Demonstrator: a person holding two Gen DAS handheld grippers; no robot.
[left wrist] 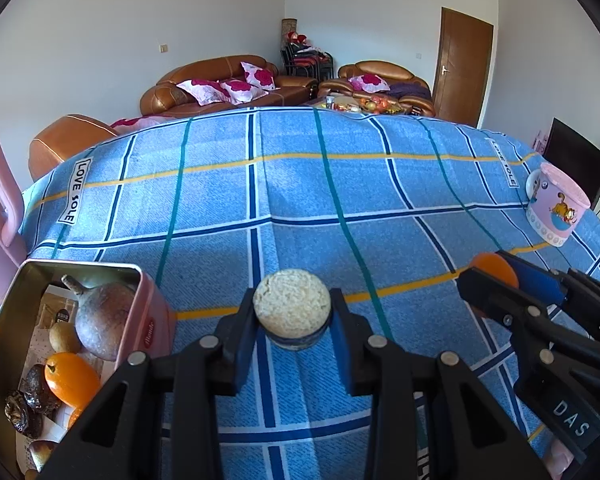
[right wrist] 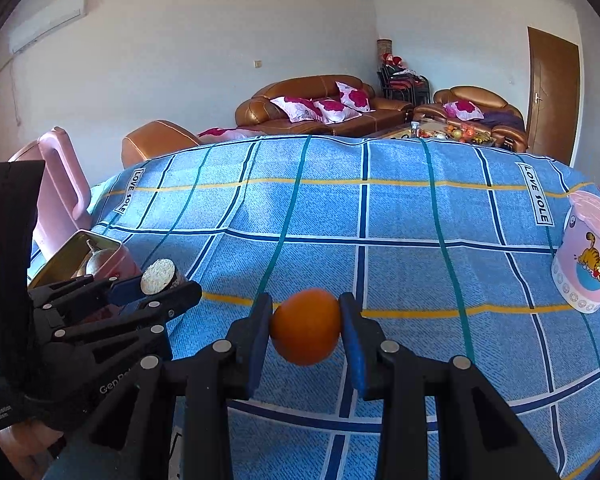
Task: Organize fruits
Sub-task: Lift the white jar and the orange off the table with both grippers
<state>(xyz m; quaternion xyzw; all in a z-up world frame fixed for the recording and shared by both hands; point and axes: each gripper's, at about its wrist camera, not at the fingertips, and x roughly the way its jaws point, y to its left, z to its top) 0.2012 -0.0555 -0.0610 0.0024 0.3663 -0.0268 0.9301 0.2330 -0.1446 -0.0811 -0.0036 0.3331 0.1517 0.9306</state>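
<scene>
My left gripper point(left wrist: 293, 320) is shut on a round pale puffed-rice cake point(left wrist: 292, 307) and holds it over the blue checked cloth. It also shows at the left of the right wrist view point(right wrist: 156, 286). My right gripper point(right wrist: 306, 326) is shut on an orange point(right wrist: 306, 326) above the cloth; it shows at the right of the left wrist view point(left wrist: 494, 280). A pink metal tin point(left wrist: 150, 320) stands at the left, holding a brown pear-like fruit point(left wrist: 104, 320), a small orange fruit point(left wrist: 70, 378), dried dates point(left wrist: 28, 400) and other small fruits.
A pink Garfield cup point(left wrist: 556, 208) stands near the table's right edge, also in the right wrist view point(right wrist: 588, 264). A pink chair point(right wrist: 62, 184) stands at the table's left. Brown sofas point(left wrist: 220, 88) and a door point(left wrist: 464, 68) lie beyond the far edge.
</scene>
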